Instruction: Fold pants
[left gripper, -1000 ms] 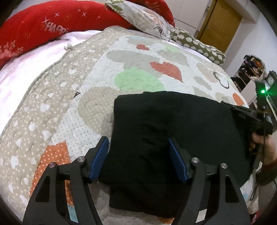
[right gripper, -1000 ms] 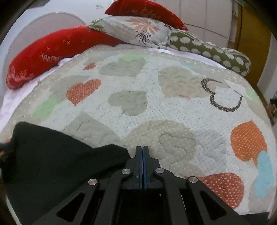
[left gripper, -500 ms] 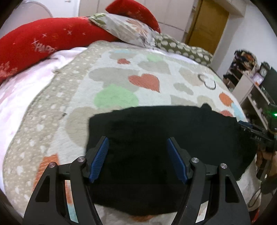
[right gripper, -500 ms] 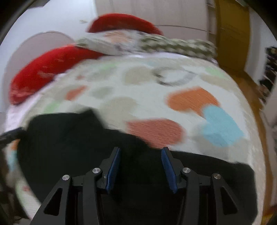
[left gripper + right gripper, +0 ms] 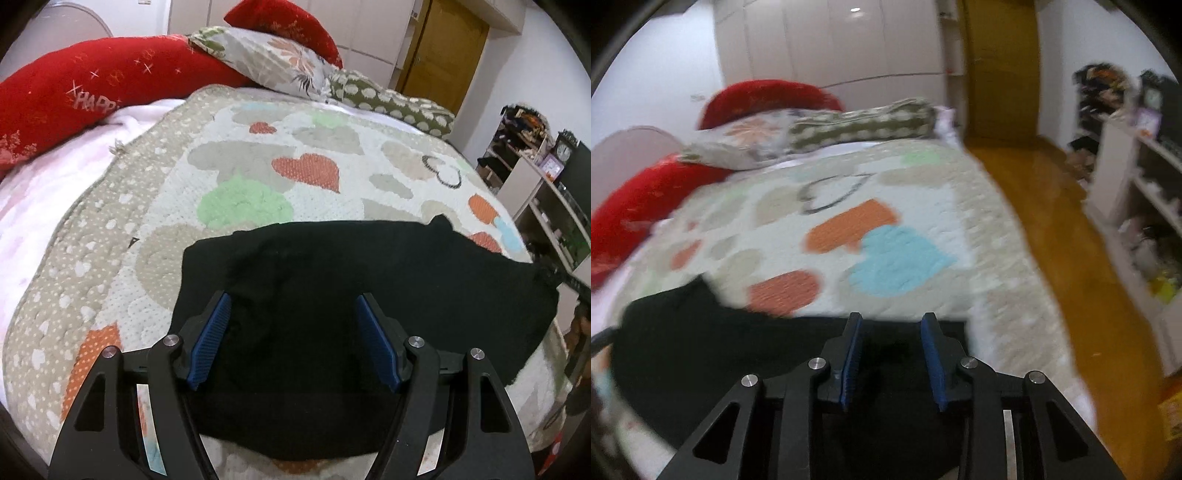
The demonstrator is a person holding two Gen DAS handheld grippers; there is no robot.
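Observation:
Black pants [image 5: 332, 295] lie folded in a wide band across the near part of a heart-patterned quilt [image 5: 314, 184]. My left gripper [image 5: 291, 297] hovers over their left half, open, with only cloth below and nothing between the blue pads. In the right wrist view, which is blurred by motion, my right gripper [image 5: 892, 317] is above the pants' [image 5: 701, 350] right end near the bed's edge. Its jaws are apart and closing, and no cloth is pinched between them. A small corner of the pants sticks up at their far edge [image 5: 439, 221].
Red cushions [image 5: 92, 85], a floral pillow [image 5: 273, 62] and a green spotted pillow [image 5: 391, 103] line the head of the bed. A wooden floor [image 5: 1052, 221] and white shelves [image 5: 1137, 206] lie to the right of the bed, with a wooden door [image 5: 443, 48] behind.
My right gripper was shut at the pants' far edge, then opened and swung right to their right end. The left gripper stayed open and drew back slightly.

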